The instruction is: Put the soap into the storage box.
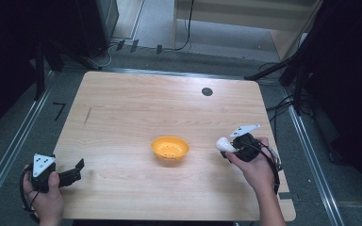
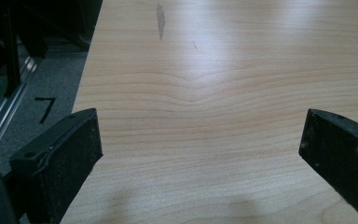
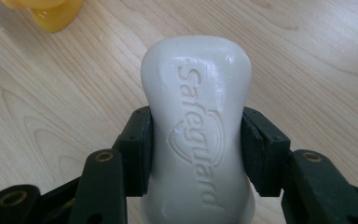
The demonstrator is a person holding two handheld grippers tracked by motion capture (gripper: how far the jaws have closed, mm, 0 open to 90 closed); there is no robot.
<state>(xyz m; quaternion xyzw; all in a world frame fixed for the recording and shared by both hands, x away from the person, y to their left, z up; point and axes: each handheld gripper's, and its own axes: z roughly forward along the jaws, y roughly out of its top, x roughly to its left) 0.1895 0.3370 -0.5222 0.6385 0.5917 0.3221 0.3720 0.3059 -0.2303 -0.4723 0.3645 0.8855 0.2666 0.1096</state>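
Observation:
A white bar of soap (image 3: pixel 196 126) with raised lettering is clamped at its narrow waist between my right gripper's (image 3: pixel 196 154) two black pads. In the high view the soap (image 1: pixel 224 143) sticks out leftward from that gripper (image 1: pixel 228 147), held just above the table right of the orange dish (image 1: pixel 170 147). The dish is shallow with small holes in its floor; its edge (image 3: pixel 51 14) peeks in at the top left of the right gripper view. My left gripper (image 1: pixel 78 170) rests low at the table's front left corner, open, with bare wood between its jaws (image 2: pixel 200 140).
The wooden table (image 1: pixel 136 108) has a dark round mark (image 1: pixel 207 91) near its far right and a thin dark streak (image 1: pixel 87 116) on the left. Grey floor, metal rails and black stands surround the table; cables lie at the far side.

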